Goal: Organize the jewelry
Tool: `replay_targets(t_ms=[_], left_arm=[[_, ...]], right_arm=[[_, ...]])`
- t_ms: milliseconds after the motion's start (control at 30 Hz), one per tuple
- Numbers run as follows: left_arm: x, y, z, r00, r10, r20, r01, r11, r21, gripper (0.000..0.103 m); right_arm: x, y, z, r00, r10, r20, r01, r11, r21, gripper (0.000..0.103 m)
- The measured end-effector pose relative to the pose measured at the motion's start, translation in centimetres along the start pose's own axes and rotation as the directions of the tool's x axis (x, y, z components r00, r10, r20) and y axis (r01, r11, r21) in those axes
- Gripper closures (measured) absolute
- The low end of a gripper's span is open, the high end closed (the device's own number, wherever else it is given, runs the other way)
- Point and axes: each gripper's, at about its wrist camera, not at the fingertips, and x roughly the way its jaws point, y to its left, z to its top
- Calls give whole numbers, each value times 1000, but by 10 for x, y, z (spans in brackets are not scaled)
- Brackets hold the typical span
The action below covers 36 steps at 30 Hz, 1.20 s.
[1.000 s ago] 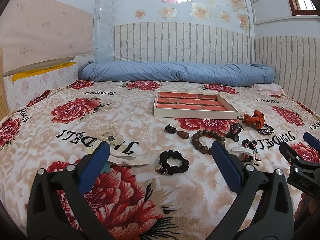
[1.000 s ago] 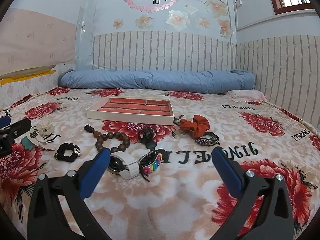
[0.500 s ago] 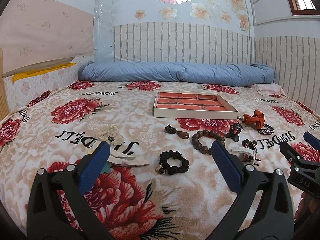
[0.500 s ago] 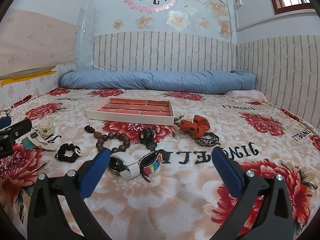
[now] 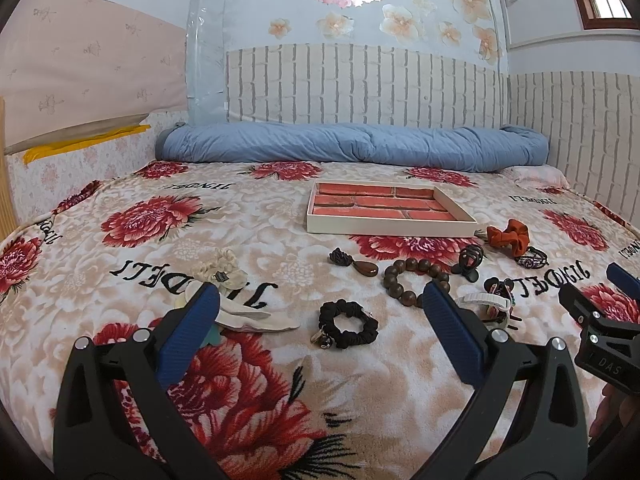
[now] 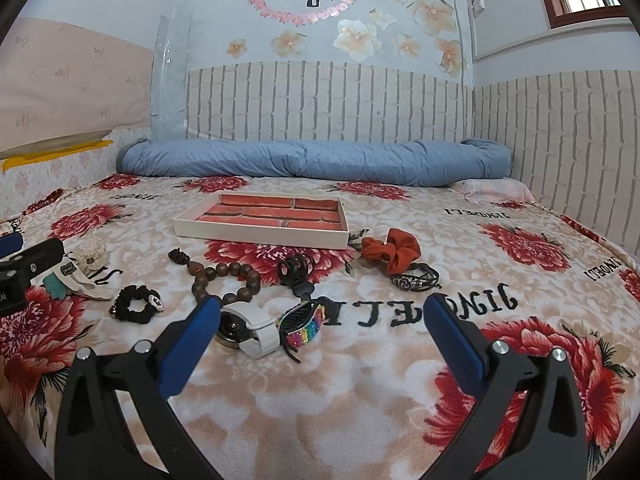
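A shallow tray with a red brick-pattern floor lies on the floral bedspread; it also shows in the right wrist view. In front of it lie a black scrunchie, a wooden bead bracelet, a black claw clip, an orange scrunchie, a dark braided bracelet, a white-strap watch and a rainbow hair clip. My left gripper is open and empty just before the black scrunchie. My right gripper is open and empty just before the watch and rainbow clip.
A cream scrunchie and a cream cloth pouch lie at the left. A rolled blue duvet runs along the brick-pattern wall behind. The right gripper's body shows at the left view's right edge.
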Motion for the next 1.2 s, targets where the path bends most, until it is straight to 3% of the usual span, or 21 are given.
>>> replay_targets(t_ms=[1200], left_arm=[[6, 3, -1, 1000, 10, -8, -10, 1000, 2, 5]], right_arm=[[4, 2, -6, 1000, 0, -14, 0, 1000, -3, 4]])
